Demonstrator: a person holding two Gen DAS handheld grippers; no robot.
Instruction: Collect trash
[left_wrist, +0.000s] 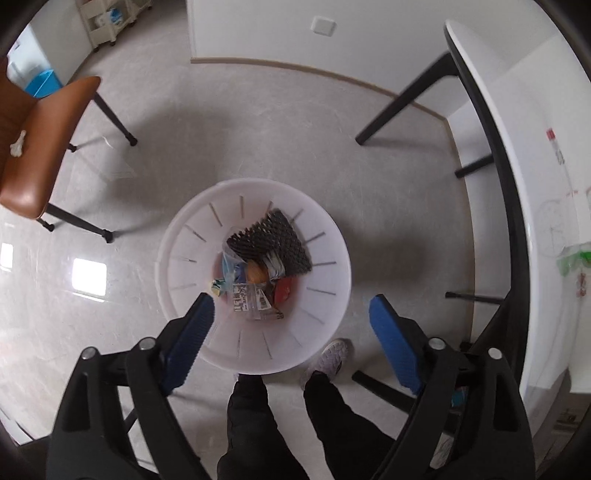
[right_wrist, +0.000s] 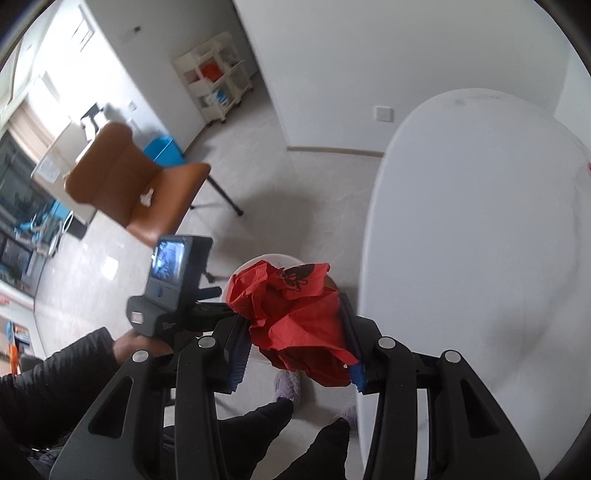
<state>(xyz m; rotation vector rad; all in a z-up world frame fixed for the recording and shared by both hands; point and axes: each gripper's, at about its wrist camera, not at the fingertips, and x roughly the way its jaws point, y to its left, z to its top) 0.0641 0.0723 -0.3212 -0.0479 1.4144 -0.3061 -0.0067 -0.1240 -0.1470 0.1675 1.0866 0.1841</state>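
Note:
A white round trash bin (left_wrist: 325, 236) stands on the floor below my left gripper (left_wrist: 291, 314), which is open and empty, its blue pads spread over the bin's near rim. Inside lie a black mesh sheet (left_wrist: 273, 240), wrappers (left_wrist: 255, 299) and other trash. My right gripper (right_wrist: 295, 332) is shut on a crumpled red plastic bag (right_wrist: 295, 314), held above the bin's rim (right_wrist: 255, 264), next to the table edge. The left gripper's body (right_wrist: 170, 288) shows to its left.
A white oval table (right_wrist: 480, 240) with black legs (left_wrist: 402, 99) stands to the right; a green-and-clear wrapper (left_wrist: 572, 258) lies on it. A brown chair (left_wrist: 40, 147) with a white scrap (left_wrist: 17, 144) stands left. The person's legs and shoes (left_wrist: 334, 354) are beside the bin.

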